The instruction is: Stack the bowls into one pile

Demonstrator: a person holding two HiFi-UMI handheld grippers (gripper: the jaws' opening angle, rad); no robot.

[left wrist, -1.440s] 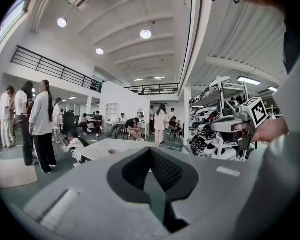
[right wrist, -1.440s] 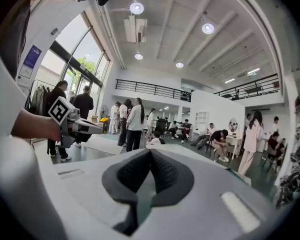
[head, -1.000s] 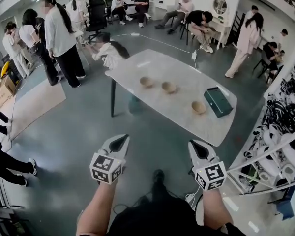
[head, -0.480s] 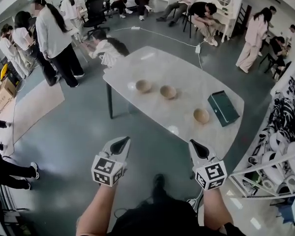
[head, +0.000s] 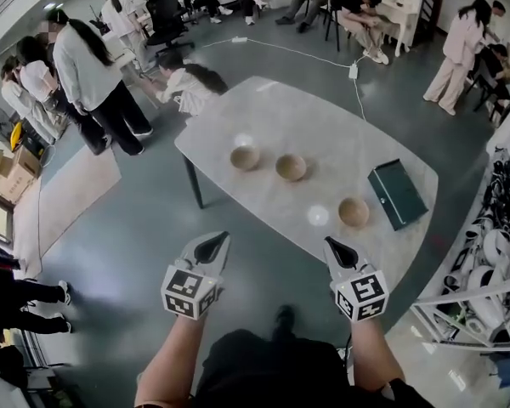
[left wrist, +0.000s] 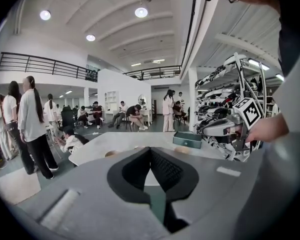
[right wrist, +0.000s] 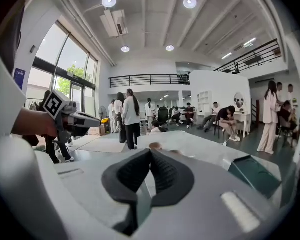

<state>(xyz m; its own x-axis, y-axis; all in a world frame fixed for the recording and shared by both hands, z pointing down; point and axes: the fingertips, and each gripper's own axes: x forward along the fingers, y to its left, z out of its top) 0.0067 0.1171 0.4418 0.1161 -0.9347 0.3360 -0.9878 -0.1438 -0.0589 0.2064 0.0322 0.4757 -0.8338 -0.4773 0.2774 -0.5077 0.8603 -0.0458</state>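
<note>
The left gripper (head: 212, 246) and right gripper (head: 337, 252) are both closed and empty, short of the near edge of the tabletop (head: 272, 113). The left bowl (head: 245, 157), middle bowl (head: 291, 167) and right bowl (head: 354, 212) stand apart ahead. The right bowl, by that edge, is nearest to the right gripper.

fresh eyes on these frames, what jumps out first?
Three tan bowls sit apart in a loose row on the pale table, unstacked, with a dark green box beside the rightmost one. In the foreground the left tongs and right tongs are both shut and empty, short of the table. People stand and sit around the room's far side.
</note>
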